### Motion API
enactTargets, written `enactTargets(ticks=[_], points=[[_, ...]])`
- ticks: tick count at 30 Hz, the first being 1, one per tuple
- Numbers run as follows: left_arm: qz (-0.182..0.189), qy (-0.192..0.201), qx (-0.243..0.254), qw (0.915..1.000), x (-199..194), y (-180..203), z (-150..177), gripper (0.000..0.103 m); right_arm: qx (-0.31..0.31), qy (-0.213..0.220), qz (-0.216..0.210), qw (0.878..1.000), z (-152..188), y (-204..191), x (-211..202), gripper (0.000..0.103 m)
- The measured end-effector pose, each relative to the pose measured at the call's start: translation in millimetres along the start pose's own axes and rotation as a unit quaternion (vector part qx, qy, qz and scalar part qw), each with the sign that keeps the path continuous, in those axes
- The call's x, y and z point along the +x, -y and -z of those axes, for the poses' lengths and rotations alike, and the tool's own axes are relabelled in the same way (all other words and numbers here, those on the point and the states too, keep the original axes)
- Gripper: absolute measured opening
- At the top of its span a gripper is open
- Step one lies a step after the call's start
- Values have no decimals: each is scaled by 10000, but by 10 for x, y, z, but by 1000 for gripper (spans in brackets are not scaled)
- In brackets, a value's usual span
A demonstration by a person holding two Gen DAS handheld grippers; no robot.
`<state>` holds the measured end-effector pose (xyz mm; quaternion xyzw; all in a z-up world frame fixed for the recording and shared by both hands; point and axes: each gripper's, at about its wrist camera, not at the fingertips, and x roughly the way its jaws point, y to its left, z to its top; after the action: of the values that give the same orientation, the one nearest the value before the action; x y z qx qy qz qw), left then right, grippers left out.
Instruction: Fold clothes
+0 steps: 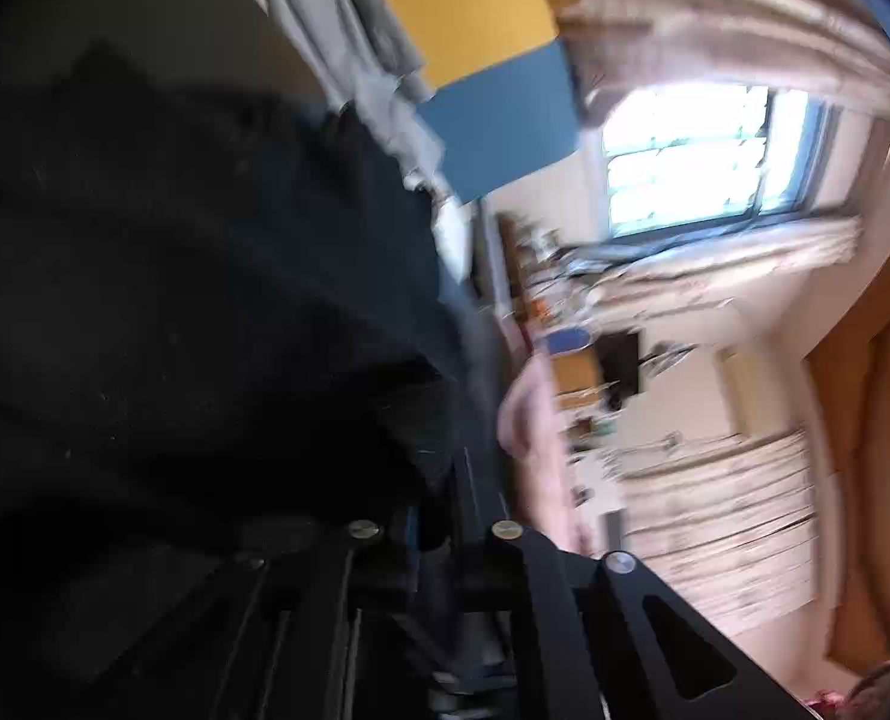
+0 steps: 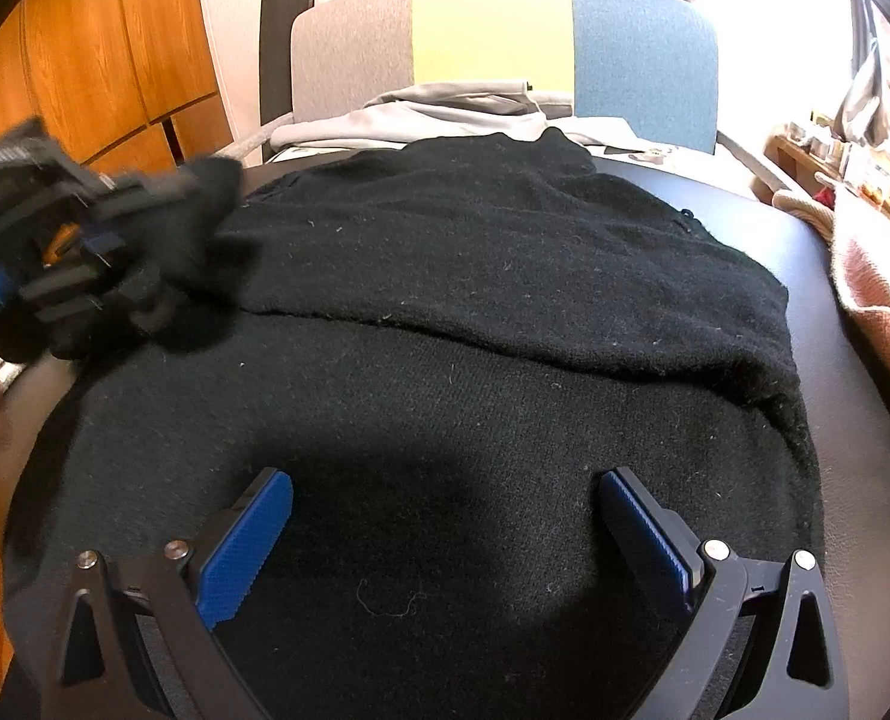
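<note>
On the worktop: we see the black sweater (image 2: 445, 312) spread out, its far part doubled toward us.
Left gripper (image 2: 120, 240): at the sweater's left edge, jaws clenched on a bunched corner.
Right gripper (image 2: 445, 540): over the sweater's near hem, jaws released.
Doing it well: we carry the corner low and lay the edges even.
</note>
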<state>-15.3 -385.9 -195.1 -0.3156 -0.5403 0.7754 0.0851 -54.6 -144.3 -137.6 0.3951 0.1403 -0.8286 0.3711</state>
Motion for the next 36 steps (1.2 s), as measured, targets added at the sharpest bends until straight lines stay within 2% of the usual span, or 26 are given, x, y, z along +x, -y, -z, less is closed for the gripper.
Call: enactTargets(ticks=[3, 6, 7, 9, 10, 11, 14, 17, 25, 27, 30, 34, 36], points=[[28, -16, 85, 10000, -68, 5, 139, 26, -15, -23, 26, 10000, -8, -8, -1, 103], [226, 229, 173, 9993, -324, 38, 190, 31, 67, -46, -63, 9999, -25, 8, -35, 103], [169, 338, 197, 9991, -434, 32, 204, 31, 119, -54, -123, 9998, -32, 20, -54, 103], [-75, 558, 265, 9981, -692, -39, 277, 31, 238, -28, -237, 9994, -70, 38, -83, 92], [-217, 632, 281, 9974, -794, -92, 309, 31, 313, 30, -288, 9991, -116, 41, -85, 76], [-361, 700, 294, 9965, -890, -148, 339, 31, 389, 87, -338, 9986, -162, 44, -88, 69], [-665, 819, 436, 9935, -1079, -258, 417, 31, 614, 260, -489, 9966, -299, 55, -95, 69], [-747, 812, 590, 9921, -1110, -299, 480, 31, 774, 405, -609, 9943, -446, 22, -75, 69], [-1167, 524, 1167, 9849, -1044, -306, 652, 31, 546, 224, -597, 9965, -711, -236, 267, 67], [-1178, 534, 1285, 9832, -1029, -311, 687, 33, 499, 162, -586, 9969, -760, -284, 346, 58], [-1109, 578, 1296, 9837, -1055, -344, 712, 33, 297, 24, -563, 9980, -804, -382, 424, 51], [-1006, 618, 1245, 9852, -1106, -384, 731, 33, -28, 63, -536, 9985, -899, -497, 304, 8], [-1000, 635, 1254, 9850, -1113, -383, 736, 33, -190, 83, -523, 9984, -947, -554, 244, 8]])
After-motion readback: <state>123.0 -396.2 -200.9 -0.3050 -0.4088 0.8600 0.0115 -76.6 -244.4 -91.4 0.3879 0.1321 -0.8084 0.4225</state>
